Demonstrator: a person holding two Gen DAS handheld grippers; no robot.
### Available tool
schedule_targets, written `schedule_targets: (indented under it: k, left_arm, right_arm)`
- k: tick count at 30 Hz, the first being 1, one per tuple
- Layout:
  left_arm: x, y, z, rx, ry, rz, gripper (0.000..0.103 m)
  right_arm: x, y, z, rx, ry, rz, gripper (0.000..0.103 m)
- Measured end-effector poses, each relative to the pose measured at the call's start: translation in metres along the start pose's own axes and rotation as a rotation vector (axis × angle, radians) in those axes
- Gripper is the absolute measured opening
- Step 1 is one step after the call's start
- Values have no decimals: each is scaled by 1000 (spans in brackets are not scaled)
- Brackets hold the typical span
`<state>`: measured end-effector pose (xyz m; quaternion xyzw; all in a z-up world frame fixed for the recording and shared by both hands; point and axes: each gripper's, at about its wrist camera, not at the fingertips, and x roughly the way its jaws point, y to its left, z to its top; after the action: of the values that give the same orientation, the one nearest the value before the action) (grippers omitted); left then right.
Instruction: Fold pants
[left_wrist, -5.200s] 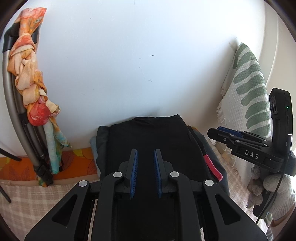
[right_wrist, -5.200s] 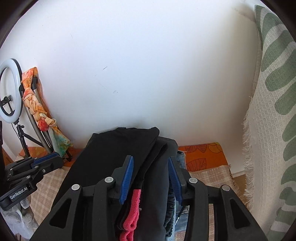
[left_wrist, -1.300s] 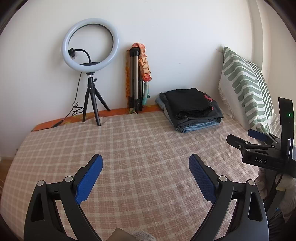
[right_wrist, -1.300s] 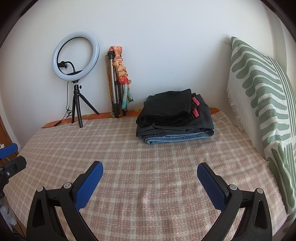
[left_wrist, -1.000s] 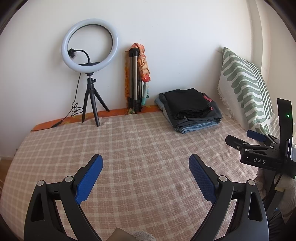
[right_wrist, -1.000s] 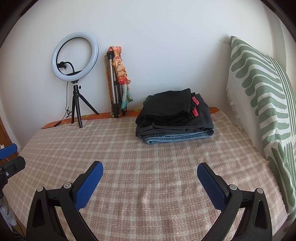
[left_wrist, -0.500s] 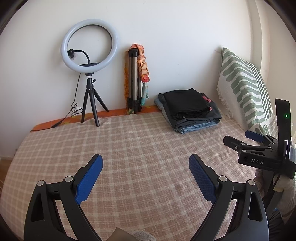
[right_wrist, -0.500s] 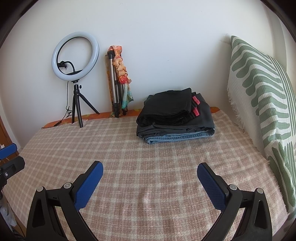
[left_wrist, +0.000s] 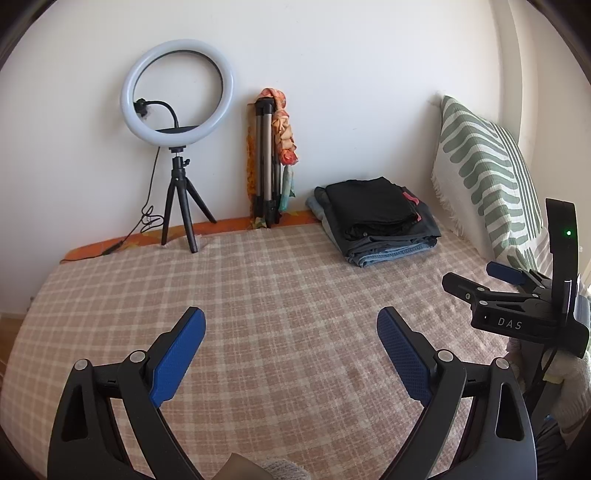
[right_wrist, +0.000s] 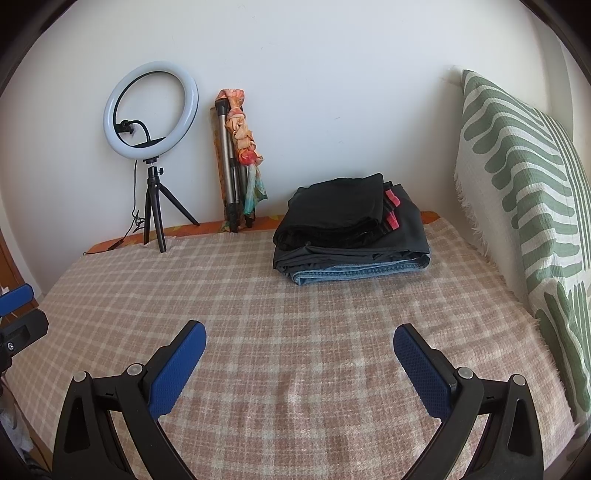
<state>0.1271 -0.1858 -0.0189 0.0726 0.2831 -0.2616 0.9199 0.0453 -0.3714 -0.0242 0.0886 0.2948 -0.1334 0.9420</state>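
Observation:
A stack of folded pants (left_wrist: 373, 225) lies at the far right of the bed by the wall: black pants on top, dark grey below, blue jeans at the bottom; it also shows in the right wrist view (right_wrist: 351, 236). My left gripper (left_wrist: 290, 325) is wide open and empty, low over the checked blanket (left_wrist: 280, 291), far in front of the stack. My right gripper (right_wrist: 299, 332) is wide open and empty too, over the blanket (right_wrist: 295, 310). The right gripper shows from the side at the right in the left wrist view (left_wrist: 517, 295).
A ring light on a small tripod (left_wrist: 177, 147) stands at the back left. A folded tripod wrapped in an orange scarf (left_wrist: 273, 158) leans on the wall. A green-striped pillow (left_wrist: 487, 184) stands along the right side.
Since 5 s ago both grippers let go of the stack, opened wide and drew back to the bed's near side. Over the last second they barely moved.

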Motion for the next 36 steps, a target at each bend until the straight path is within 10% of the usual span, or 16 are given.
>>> schedule_targets:
  k: [36]
  left_arm:
    - [0, 4, -2, -36, -1, 5, 94]
  right_arm:
    - [2, 6, -1, -8, 12, 3, 103]
